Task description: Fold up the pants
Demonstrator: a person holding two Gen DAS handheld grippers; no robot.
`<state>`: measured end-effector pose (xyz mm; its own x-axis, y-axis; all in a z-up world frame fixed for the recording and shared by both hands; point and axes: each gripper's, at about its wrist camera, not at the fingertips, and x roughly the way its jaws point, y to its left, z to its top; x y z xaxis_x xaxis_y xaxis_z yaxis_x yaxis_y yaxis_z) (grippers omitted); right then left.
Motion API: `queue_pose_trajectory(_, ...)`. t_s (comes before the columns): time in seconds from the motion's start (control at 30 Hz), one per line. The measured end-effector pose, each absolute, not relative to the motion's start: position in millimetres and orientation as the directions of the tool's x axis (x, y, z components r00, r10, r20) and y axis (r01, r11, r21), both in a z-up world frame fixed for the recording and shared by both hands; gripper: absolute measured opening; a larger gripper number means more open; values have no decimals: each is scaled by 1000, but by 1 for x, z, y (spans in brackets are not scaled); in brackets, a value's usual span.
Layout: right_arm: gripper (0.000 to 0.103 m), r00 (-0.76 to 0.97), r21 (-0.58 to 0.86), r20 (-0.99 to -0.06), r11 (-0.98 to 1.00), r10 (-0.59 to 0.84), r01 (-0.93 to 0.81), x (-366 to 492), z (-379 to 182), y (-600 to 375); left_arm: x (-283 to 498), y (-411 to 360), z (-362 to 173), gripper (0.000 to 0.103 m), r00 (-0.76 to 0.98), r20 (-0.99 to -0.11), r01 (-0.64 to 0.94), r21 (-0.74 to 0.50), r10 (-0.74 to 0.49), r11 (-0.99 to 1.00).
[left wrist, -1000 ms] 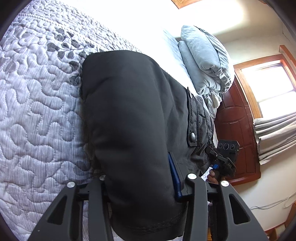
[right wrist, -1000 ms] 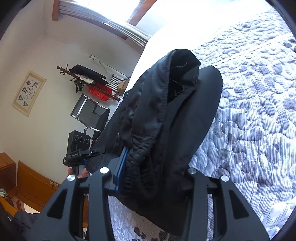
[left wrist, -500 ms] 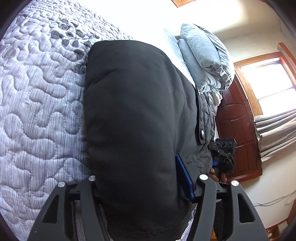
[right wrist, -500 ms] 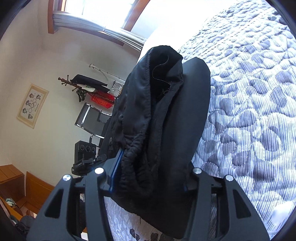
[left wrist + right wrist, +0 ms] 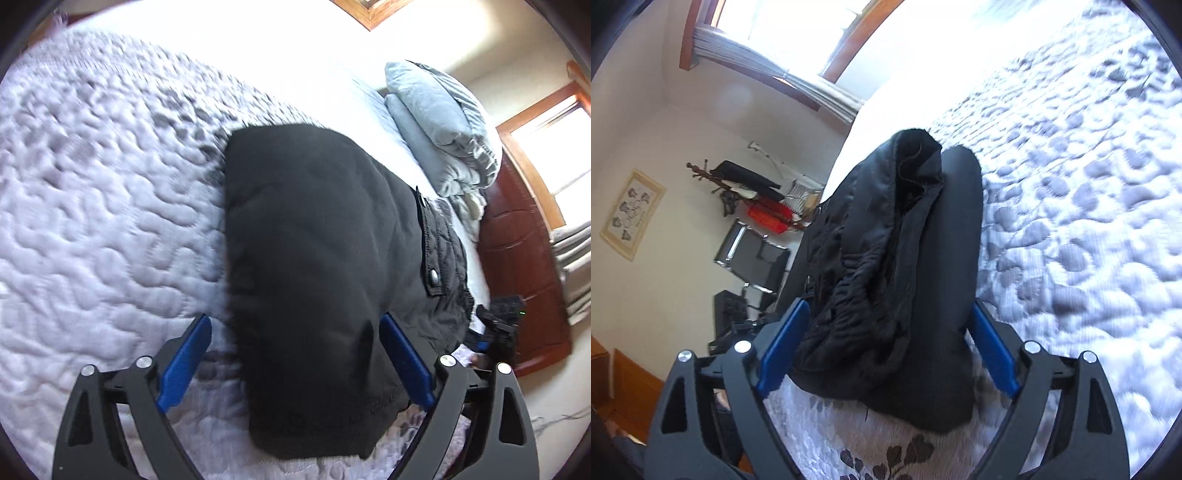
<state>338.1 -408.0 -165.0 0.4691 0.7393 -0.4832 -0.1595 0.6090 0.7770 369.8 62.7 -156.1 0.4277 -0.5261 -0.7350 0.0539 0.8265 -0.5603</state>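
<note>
We see the black folded fabric pants [image 5: 310, 258] lying on the pale lilac quilted bedspread [image 5: 103, 229], near its edge. From the left wrist view the smooth folded side is up, and a pocket flap with a metal snap button [image 5: 433, 275] shows on the right. From the right wrist view [image 5: 897, 266] we look at the gathered waistband end, where the layers are stacked.

The left gripper [image 5: 295, 363] has just been opening its jaws. The blue pads [image 5: 186, 363] now stand wide on both sides of the pants end, and a gap shows at the left pad; at the right pad we cannot tell. The right gripper [image 5: 886, 347] has also just been opening. Its blue pads [image 5: 783, 347] stand apart from the cloth, which lies between them on the bedspread [image 5: 1071, 221].

Further away are grey folded pillows [image 5: 439, 125] by a dark wooden headboard [image 5: 517, 266], and a framed picture [image 5: 632, 214] on the wall.
</note>
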Motion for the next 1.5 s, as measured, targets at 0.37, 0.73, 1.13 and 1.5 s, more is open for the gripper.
queue_pose_trajectory(0.37,96,644,519,-631,853,433,-66,256,-91,-386,295,33,-106,99,524,-803,38,-310,-284,950)
queue_pose_trajectory(0.73,98,649,237,-748,969,137,69,185,-64,-339,222,-18,-71,99,555,-819,53,-141,-146,989)
queue_pose_trajectory(1.13,100,593,123,-803,990,58,69,135,-43,-289,162,-41,-45,99,569,-816,48,-89,-100,995)
queue_pose_trajectory(1.5,100,616,113,-786,992,57,53,109,-20,-279,137,-44,-23,99,604,-795,28,-51,-58,998)
